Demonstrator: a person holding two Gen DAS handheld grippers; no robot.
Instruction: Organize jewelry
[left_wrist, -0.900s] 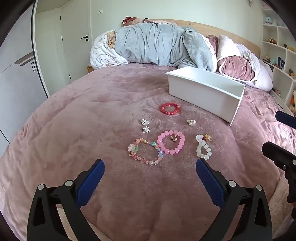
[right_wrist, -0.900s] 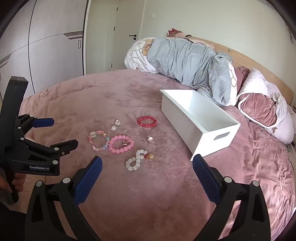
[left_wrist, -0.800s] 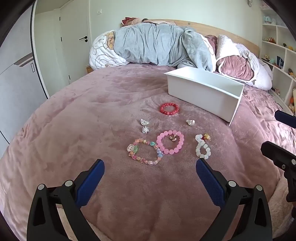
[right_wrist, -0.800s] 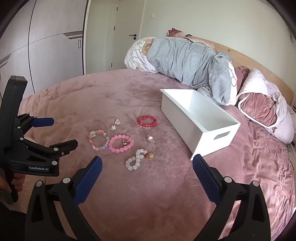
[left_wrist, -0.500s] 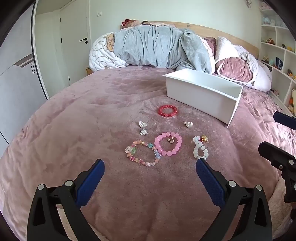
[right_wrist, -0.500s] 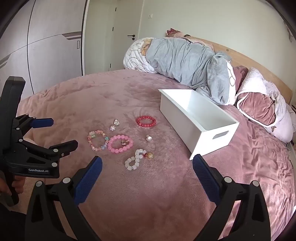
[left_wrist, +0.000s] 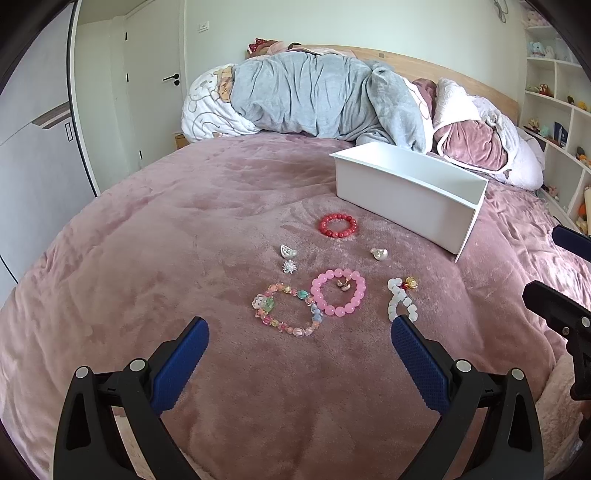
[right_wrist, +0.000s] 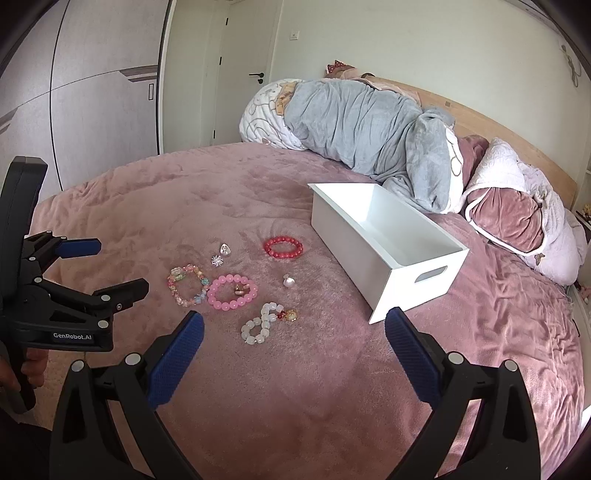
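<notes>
Jewelry lies on a pink bedspread: a red bead bracelet (left_wrist: 338, 225) (right_wrist: 283, 248), a pink bead bracelet (left_wrist: 338, 291) (right_wrist: 232, 291) with a small gold piece inside it, a multicolour bracelet (left_wrist: 286, 309) (right_wrist: 186, 279), a white bead bracelet (left_wrist: 400, 303) (right_wrist: 260, 323), and small silver and pearl pieces (left_wrist: 379, 253). An empty white box (left_wrist: 410, 195) (right_wrist: 384, 251) stands behind them. My left gripper (left_wrist: 299, 350) is open and empty just short of the multicolour bracelet. My right gripper (right_wrist: 293, 347) is open and empty, near the white bracelet.
A grey duvet (left_wrist: 321, 98) and pillows (left_wrist: 476, 146) are heaped at the headboard behind the box. Shelves with toys (left_wrist: 557, 122) stand at the right. A door and wardrobe (right_wrist: 96, 103) are at the left. The bed edge is close below both grippers.
Both grippers have edged forward toward the jewelry. Both stay open. Nothing on the bed has moved.
</notes>
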